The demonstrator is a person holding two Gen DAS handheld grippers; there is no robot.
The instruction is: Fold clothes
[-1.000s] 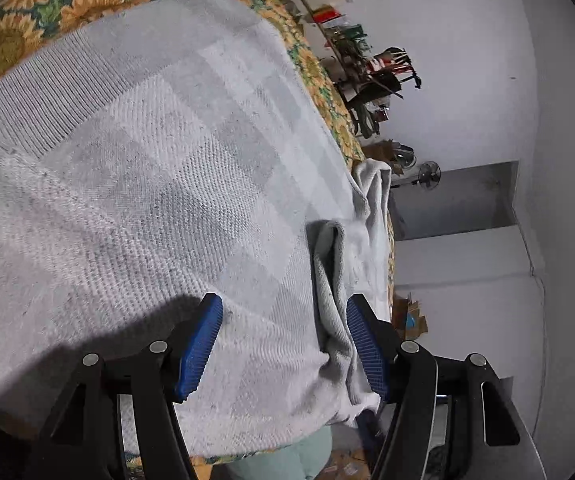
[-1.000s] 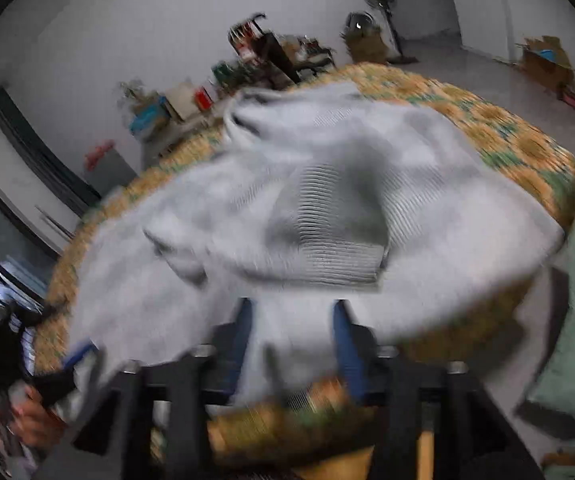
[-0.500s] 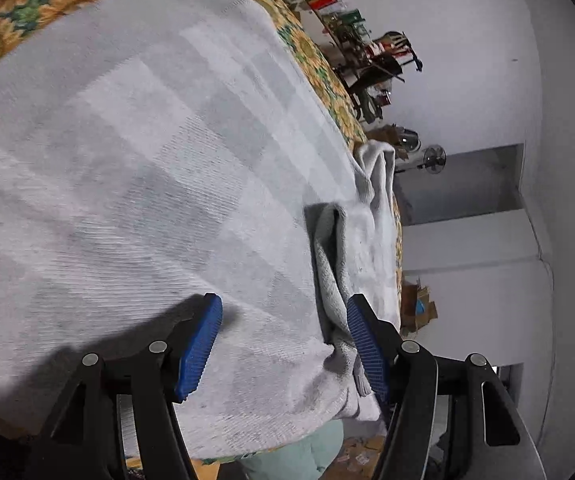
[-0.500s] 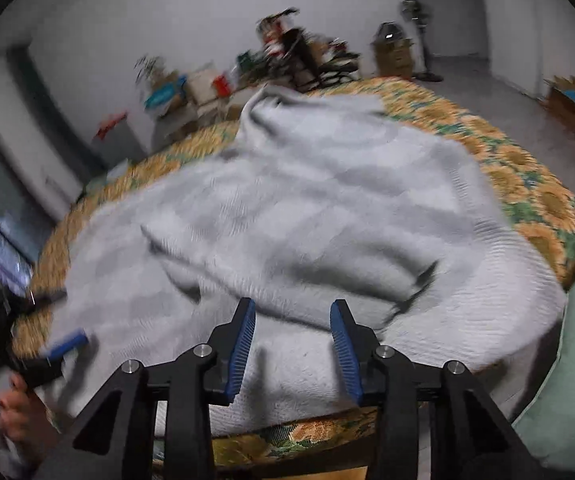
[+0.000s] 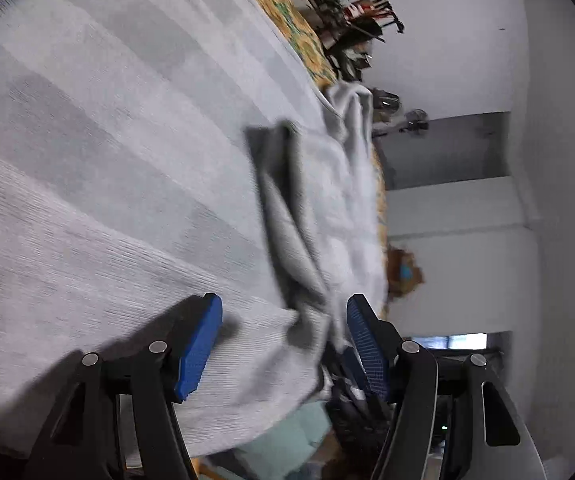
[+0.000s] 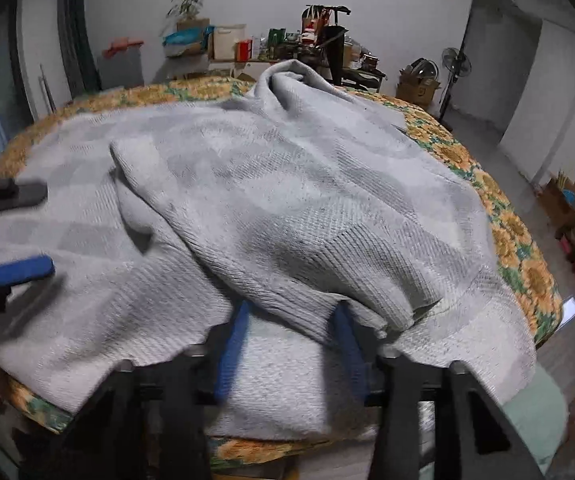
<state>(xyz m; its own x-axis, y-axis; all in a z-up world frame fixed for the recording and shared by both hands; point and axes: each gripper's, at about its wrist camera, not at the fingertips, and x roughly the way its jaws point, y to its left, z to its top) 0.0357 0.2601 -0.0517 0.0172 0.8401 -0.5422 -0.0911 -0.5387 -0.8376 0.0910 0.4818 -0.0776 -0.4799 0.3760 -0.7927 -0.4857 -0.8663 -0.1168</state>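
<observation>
A grey checked knit sweater (image 6: 287, 184) lies spread over the round table, one sleeve (image 6: 327, 256) folded across its body. The sleeve's ribbed cuff drapes over the tips of my right gripper (image 6: 291, 332), which is open at the near hem with its jaws wide apart. In the left wrist view the sweater (image 5: 107, 160) fills the frame. My left gripper (image 5: 283, 340) is open low over its edge, with a bunched fold (image 5: 287, 232) running between the fingers. The right wrist view shows the left gripper (image 6: 19, 232) at the far left, over the sweater.
A sunflower-print cloth (image 6: 527, 272) covers the table and shows at the rim. A pale green cushion (image 6: 535, 412) sits below the right edge. Cluttered shelves (image 6: 287, 44), a standing fan (image 6: 453, 64) and cardboard boxes (image 6: 563, 200) line the walls.
The sleeve swung over and settled across the sweater's body. My right gripper moved in until the cuff covers its fingertips. The left gripper slid further along the edge, still open.
</observation>
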